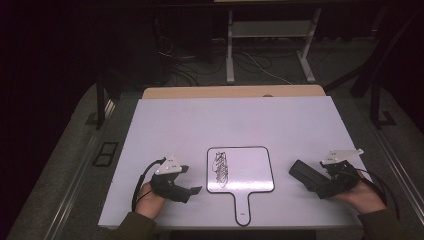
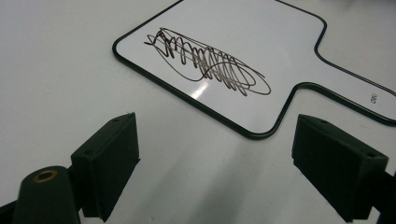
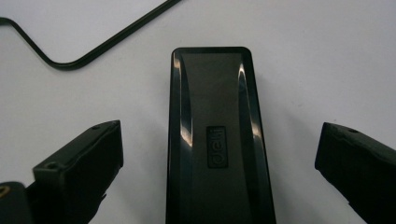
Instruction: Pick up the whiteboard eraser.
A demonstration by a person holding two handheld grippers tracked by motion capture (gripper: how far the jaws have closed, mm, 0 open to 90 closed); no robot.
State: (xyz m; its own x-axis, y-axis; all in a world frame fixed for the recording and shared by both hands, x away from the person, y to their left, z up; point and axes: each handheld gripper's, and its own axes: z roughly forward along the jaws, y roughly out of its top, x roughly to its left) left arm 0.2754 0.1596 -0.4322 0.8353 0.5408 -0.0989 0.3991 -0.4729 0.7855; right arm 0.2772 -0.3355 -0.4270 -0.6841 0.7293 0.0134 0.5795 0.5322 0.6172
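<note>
A small paddle-shaped whiteboard with a black rim lies on the white table near its front edge, handle toward me. A dark scribble covers its left part. In the left gripper view the scribble lies ahead of my left gripper, which stands open with nothing between its jaws, just left of the whiteboard. My left gripper rests on the table. A black eraser lies flat between the wide jaws of my right gripper, untouched. My right gripper and the eraser sit right of the board.
The white table top extends far behind the whiteboard. Its wooden back edge meets a dark floor with cables and a white frame's legs. The whiteboard's rim corner shows left of the eraser.
</note>
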